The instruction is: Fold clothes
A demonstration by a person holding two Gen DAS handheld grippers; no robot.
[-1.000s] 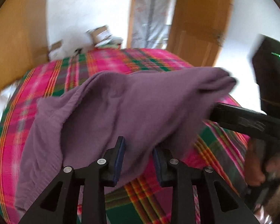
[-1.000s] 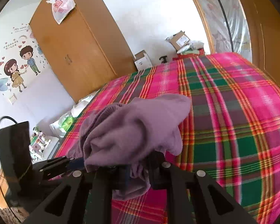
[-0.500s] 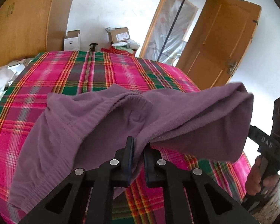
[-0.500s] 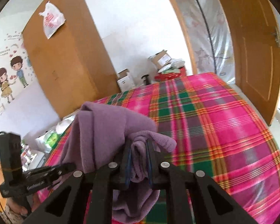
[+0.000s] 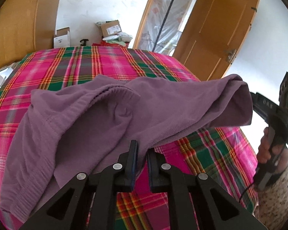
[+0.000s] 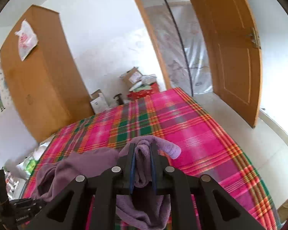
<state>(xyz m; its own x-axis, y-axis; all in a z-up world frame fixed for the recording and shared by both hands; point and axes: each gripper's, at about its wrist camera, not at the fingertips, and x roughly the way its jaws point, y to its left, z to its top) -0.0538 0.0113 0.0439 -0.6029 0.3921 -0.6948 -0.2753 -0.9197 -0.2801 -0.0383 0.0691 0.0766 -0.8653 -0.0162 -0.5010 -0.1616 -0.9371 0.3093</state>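
A purple fleece garment (image 5: 105,118) lies partly spread on the pink and green plaid bed (image 5: 86,65). My left gripper (image 5: 142,149) is shut on its near edge, with the cloth pinched between the blue pads. The garment's right end is lifted off the bed, where the right gripper's black body (image 5: 268,107) sits in a person's hand (image 5: 266,149). In the right wrist view my right gripper (image 6: 143,147) is shut on a bunched fold of the purple garment (image 6: 82,164), which trails down to the left. The left gripper's body (image 6: 19,209) shows at the lower left.
A wooden wardrobe (image 6: 38,88) stands left of the bed. Cardboard boxes (image 5: 111,28) and clutter sit on the floor beyond the far edge. An open wooden door (image 6: 236,53) and a plastic-covered doorway (image 5: 163,25) are at the right. Bags (image 6: 28,166) lie beside the bed's left side.
My left gripper has shut on the garment's near edge. My right gripper has carried its end of the garment to the right and a little up, stretching the cloth between the two.
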